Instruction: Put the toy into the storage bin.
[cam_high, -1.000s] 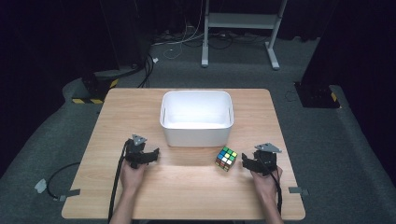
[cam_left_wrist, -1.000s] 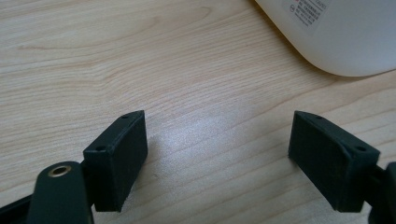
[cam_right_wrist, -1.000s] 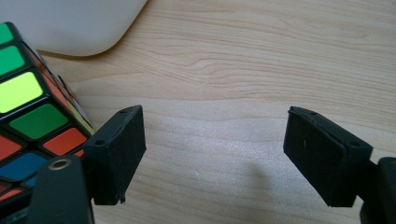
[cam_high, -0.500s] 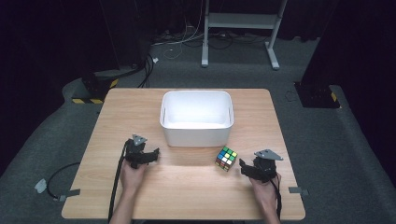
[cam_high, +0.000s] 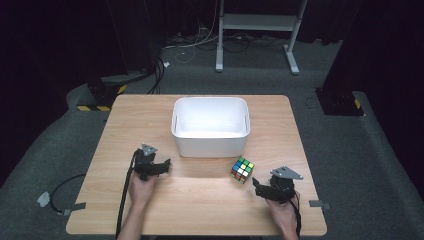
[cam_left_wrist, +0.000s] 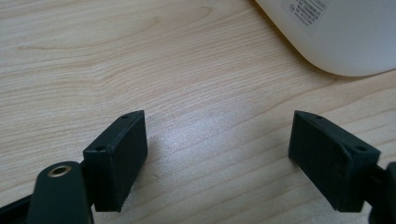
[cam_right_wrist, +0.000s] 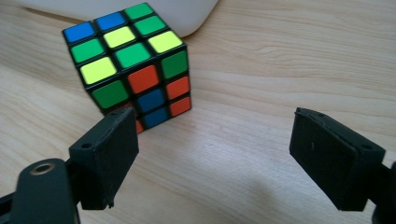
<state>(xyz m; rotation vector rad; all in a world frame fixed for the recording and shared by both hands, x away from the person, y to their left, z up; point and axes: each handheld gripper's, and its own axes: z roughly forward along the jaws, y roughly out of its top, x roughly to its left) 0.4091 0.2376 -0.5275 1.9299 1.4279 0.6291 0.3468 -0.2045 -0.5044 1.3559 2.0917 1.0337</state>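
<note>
Cube (cam_right_wrist: 130, 70) corner hidden behind right tool (cam_right_wrist: 215, 158) (jaws just widened).

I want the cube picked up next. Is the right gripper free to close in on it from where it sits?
Probably yes: the right gripper is open, and the cube stands just ahead on bare table, slightly off to one side.

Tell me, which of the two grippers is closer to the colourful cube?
The right gripper. The puzzle cube sits just ahead of it, while the left gripper is farther off, near the white tub.
</note>
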